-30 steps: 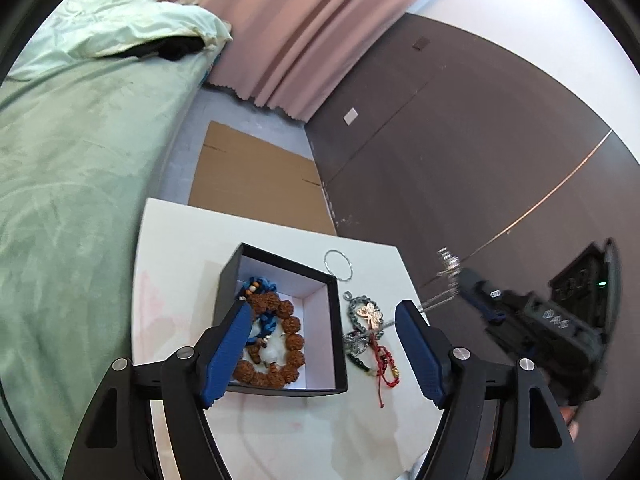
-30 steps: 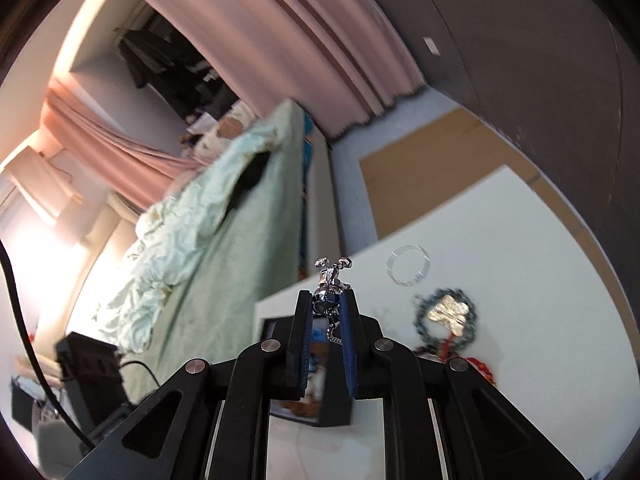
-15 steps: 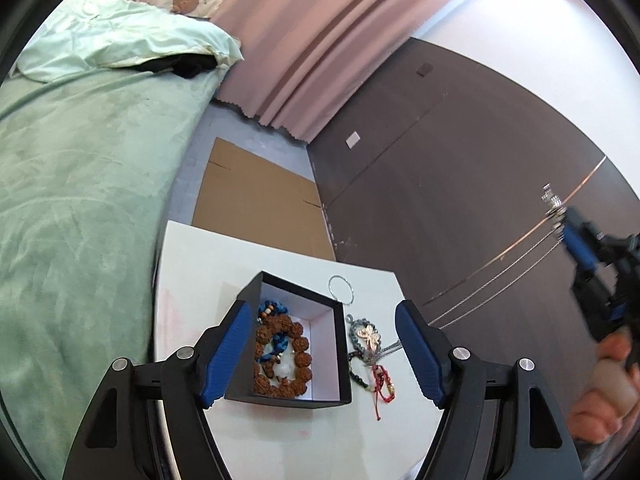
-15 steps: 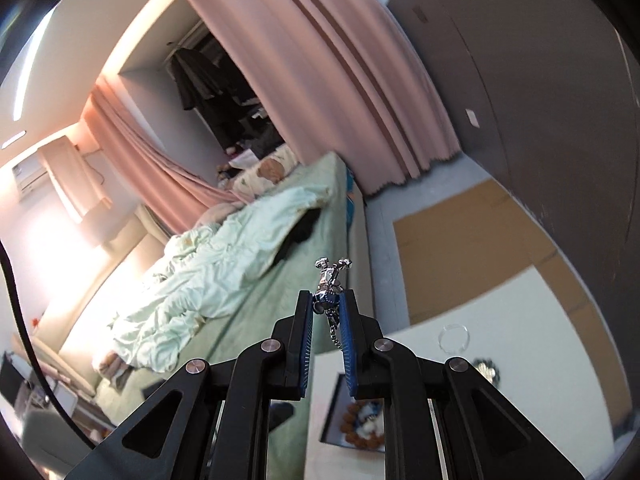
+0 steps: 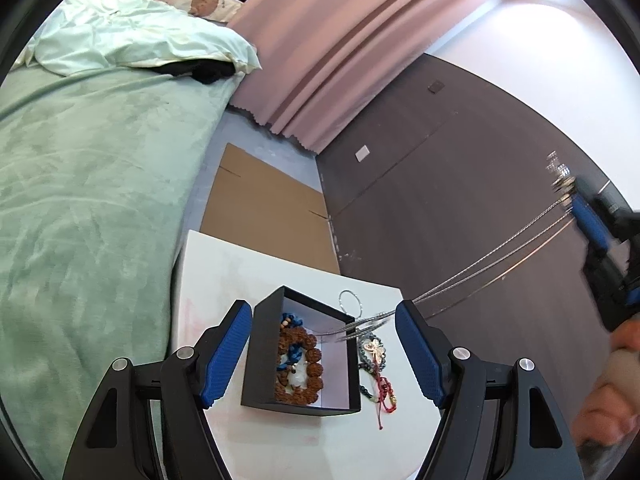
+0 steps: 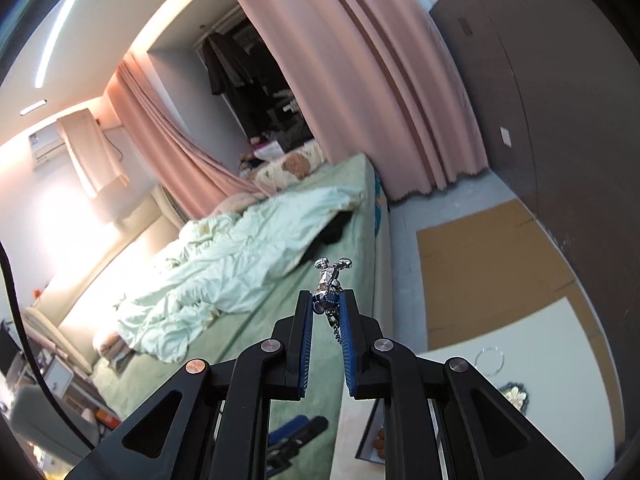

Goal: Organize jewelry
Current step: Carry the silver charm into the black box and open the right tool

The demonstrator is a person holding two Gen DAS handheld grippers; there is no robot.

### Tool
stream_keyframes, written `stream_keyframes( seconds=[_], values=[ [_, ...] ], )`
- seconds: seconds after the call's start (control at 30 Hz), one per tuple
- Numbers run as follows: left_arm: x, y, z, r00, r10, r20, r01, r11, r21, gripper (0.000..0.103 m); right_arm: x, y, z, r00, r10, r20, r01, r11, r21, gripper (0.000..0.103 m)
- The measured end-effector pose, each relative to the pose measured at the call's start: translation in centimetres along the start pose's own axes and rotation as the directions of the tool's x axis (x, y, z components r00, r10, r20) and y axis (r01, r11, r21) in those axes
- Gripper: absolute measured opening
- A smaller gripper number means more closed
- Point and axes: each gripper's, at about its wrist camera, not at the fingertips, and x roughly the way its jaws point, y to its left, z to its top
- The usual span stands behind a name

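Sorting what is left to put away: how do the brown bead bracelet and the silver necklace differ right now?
The bead bracelet lies coiled inside the black box; the silver necklace is strung through the air, its pendant clamped in the right gripper. The bracelet is chunky brown beads, the necklace thin chain. Both are jewelry.

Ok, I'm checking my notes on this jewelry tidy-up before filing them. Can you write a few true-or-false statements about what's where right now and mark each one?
1. The right gripper is shut on a silver necklace. True.
2. The left gripper holds the black box. False: its jaws stand open, the box lies between them untouched.
3. A brown bead bracelet lies inside the box. True.
4. The thin silver ring is in the box. False: it lies on the white table beside it.
5. The necklace chain is slack. False: it stretches taut.
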Motion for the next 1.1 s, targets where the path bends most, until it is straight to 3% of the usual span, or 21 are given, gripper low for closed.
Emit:
stream_keyframes(
  seconds=[0.17, 0.47, 0.73, 0.8, 0.87, 1.0, 1.1],
  values=[
    [0.0, 0.1, 0.0, 1.000, 0.004, 0.002, -0.004, 1.000, -0.005, 0.075, 1.7, -2.0, -1.2, 0.999, -0.015, -0.035, 0.016, 1.000, 0.027, 0.015],
    [0.7, 0.2, 0.1, 1.000, 0.014, 0.005, -0.014, 1.000, -0.009, 0.075, 1.8, -2.5, -1.5, 1.000, 0.009, -0.020, -0.008, 1.000, 0.030, 0.015],
    [1.5, 0.0, -0.1, 0.999, 0.037, -0.015, -0.037, 0.999, 0.002, 0.075, 6.1, -5.0, -5.3, 0.990, 0.014, -0.140, -0.004, 0.997, 0.071, 0.016],
    [1.5, 0.0, -0.2, 0.999, 0.052, -0.016, -0.052, 0.999, 0.007, 0.075, 7.2, -6.1, -6.5, 0.985, 0.019, -0.169, -0.005, 0.996, 0.085, 0.022],
    [1.5, -0.1, -0.3, 0.998, 0.068, -0.015, -0.068, 0.998, 0.011, 0.075, 7.7, -7.1, -7.1, 0.978, -0.012, -0.207, 0.034, 0.994, 0.101, 0.051],
    [1.7, -0.2, -0.4, 0.996, 0.090, -0.014, -0.090, 0.996, 0.019, 0.075, 6.9, -8.5, -7.4, 0.976, -0.017, -0.216, 0.040, 0.994, 0.105, 0.052],
    [1.9, -0.5, -0.5, 0.996, 0.085, -0.006, -0.085, 0.996, 0.019, 0.075, 5.0, -10.1, -7.5, 0.981, -0.032, -0.194, 0.057, 0.990, 0.126, 0.065]
  ],
)
